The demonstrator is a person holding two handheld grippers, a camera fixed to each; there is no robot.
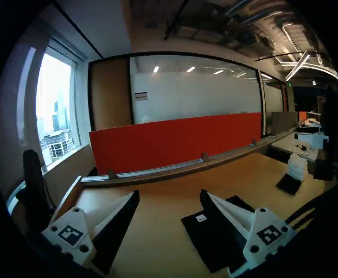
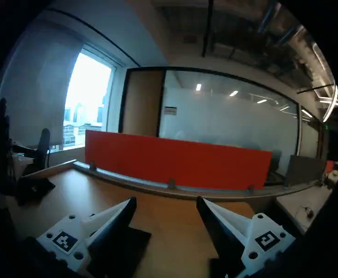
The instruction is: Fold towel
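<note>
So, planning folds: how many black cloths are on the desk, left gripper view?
2: near black cloth by the jaws, far black cloth beside a white object; more may be hidden.

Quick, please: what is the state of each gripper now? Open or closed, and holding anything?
Left gripper: open, holding nothing.
Right gripper: open, holding nothing.

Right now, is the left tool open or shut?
Open. The left tool has its two fingers spread wide apart, with wooden desk showing between them and nothing gripped.
</note>
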